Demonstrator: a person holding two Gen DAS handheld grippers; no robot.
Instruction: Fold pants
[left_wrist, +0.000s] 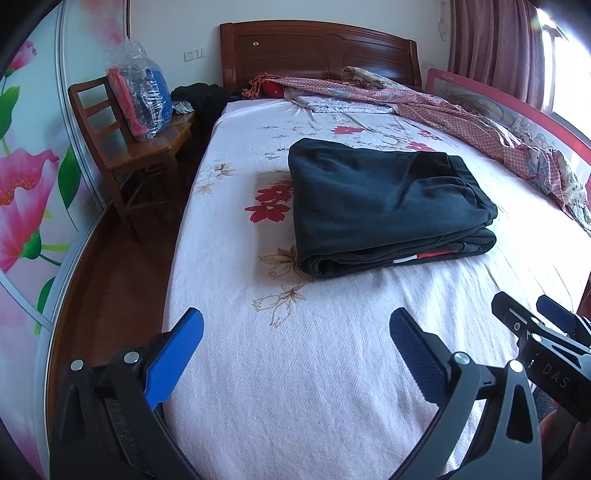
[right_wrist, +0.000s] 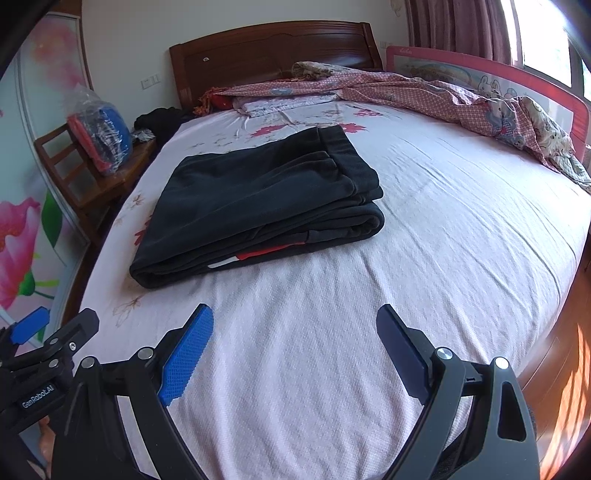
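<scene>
1. Here, in the left wrist view, the left gripper (left_wrist: 295, 325) hangs over the near end of the bed (left_wrist: 295, 387), its blue fingers (left_wrist: 173, 358) spread wide with nothing between them.
2. The black pants (left_wrist: 384, 206) lie folded in a stack on the flowered sheet, well beyond the fingertips; the right gripper (left_wrist: 528, 310) shows at the lower right edge.
3. In the right wrist view, the right gripper (right_wrist: 295, 317) also stands wide open and empty, with the folded pants (right_wrist: 266, 199) ahead, left of centre.
4. A wooden chair (right_wrist: 88, 181) stands beside the bed.
</scene>
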